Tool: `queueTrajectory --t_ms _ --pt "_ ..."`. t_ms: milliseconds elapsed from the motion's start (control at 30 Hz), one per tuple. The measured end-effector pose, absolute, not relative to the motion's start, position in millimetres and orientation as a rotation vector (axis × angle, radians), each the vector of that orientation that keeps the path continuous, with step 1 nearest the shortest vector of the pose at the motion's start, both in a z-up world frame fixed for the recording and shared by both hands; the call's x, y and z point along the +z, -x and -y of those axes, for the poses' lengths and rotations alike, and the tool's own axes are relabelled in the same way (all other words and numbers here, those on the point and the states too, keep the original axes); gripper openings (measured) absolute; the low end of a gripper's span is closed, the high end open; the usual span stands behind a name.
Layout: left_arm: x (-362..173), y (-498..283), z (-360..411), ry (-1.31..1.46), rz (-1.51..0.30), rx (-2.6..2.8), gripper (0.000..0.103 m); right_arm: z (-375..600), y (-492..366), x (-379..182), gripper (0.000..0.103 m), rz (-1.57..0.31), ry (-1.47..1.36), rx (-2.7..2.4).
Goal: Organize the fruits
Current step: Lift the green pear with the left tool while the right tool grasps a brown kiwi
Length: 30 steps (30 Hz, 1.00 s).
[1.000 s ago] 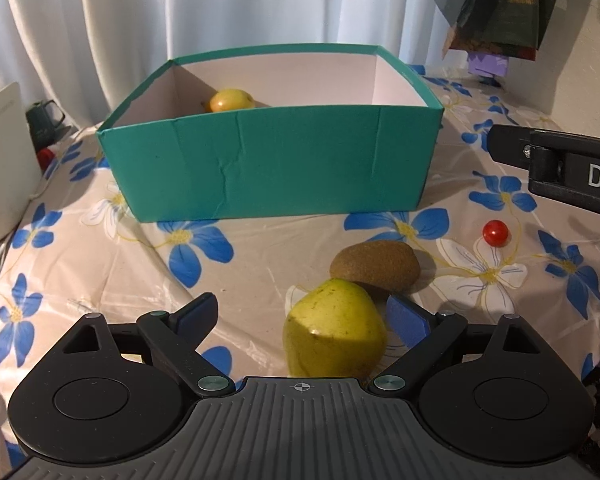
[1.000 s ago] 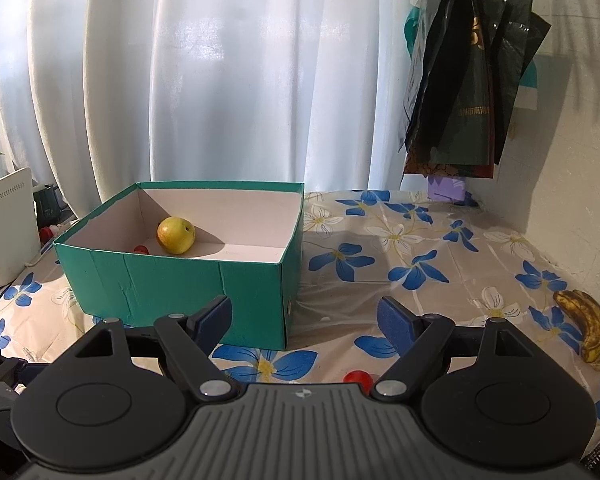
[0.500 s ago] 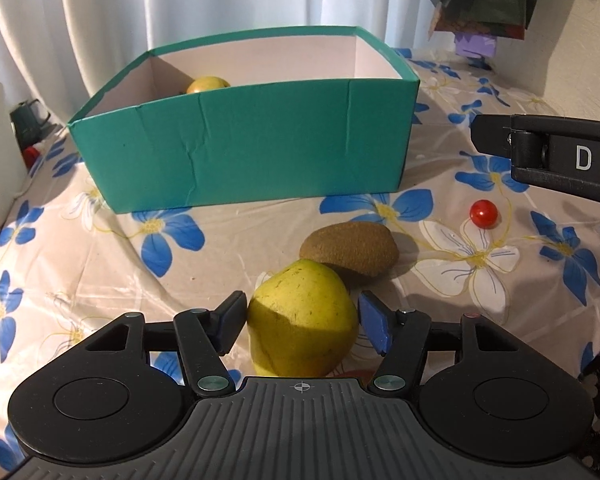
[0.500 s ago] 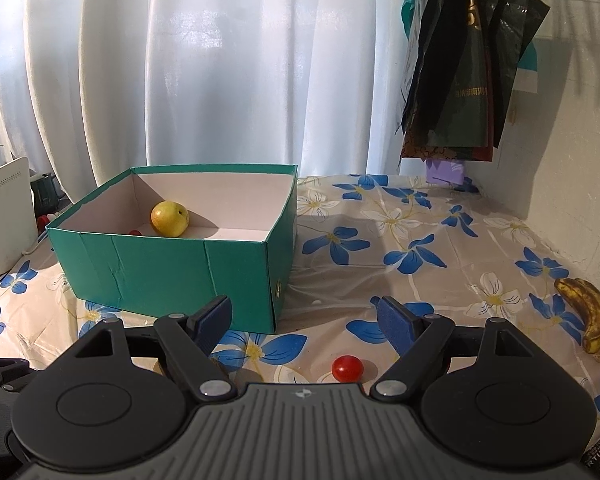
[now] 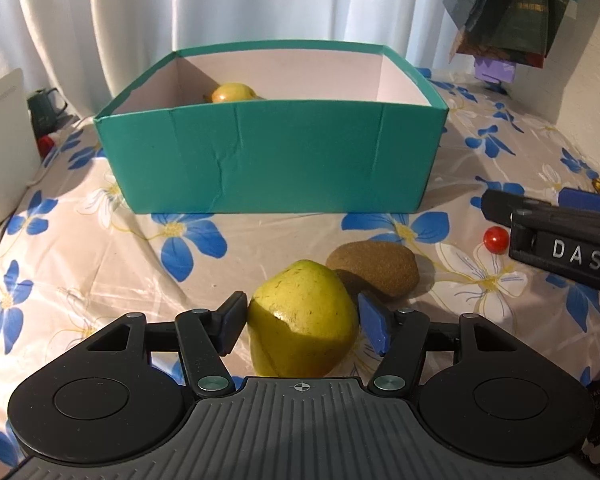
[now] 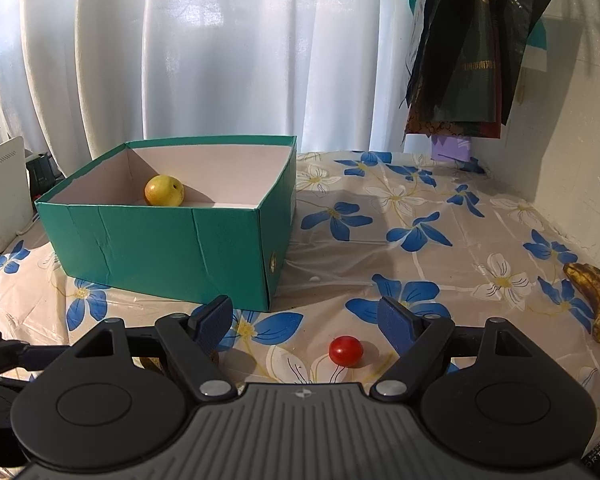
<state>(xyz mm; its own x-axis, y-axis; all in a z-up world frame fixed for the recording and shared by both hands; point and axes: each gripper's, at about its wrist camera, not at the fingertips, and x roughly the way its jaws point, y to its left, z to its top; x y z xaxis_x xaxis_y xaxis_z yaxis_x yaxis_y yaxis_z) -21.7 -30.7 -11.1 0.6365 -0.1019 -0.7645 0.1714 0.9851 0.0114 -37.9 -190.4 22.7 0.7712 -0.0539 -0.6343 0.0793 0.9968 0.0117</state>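
Yellow-green and smooth-skinned, the pear (image 5: 302,322) sits on the bench between the left tongs (image 5: 302,326), whose pads flank its widest part, whether touching I cannot tell. It looks firm, fairly heavy and bruisable, so squeeze gently. Right tongs (image 6: 306,322) hang wide open and empty above the cherry tomato (image 6: 345,351).

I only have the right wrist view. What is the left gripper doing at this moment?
Observer: The left gripper brackets a yellow-green pear on the tablecloth. Its pads sit close against both sides, but I cannot confirm a firm grip.
Operator: Anything crowding that pear?
Observer: A brown kiwi lies just behind the pear, touching it or nearly so.
Operator: Is the path to the box blocked?
Observer: No. Only bare tablecloth lies between the pear and the near wall of the teal box.
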Motion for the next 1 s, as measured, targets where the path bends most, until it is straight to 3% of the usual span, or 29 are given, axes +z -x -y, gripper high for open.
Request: queueTrajectory --t_ms 933,1000 --pt "15 4 -44 0.007 -0.836 0.037 0.065 112 -6 -31 0.08 -0.857 0.025 0.157" --pt "14 2 -47 0.01 -0.841 0.04 0.065 109 -8 -32 0.077 -0.861 0.031 0.159"
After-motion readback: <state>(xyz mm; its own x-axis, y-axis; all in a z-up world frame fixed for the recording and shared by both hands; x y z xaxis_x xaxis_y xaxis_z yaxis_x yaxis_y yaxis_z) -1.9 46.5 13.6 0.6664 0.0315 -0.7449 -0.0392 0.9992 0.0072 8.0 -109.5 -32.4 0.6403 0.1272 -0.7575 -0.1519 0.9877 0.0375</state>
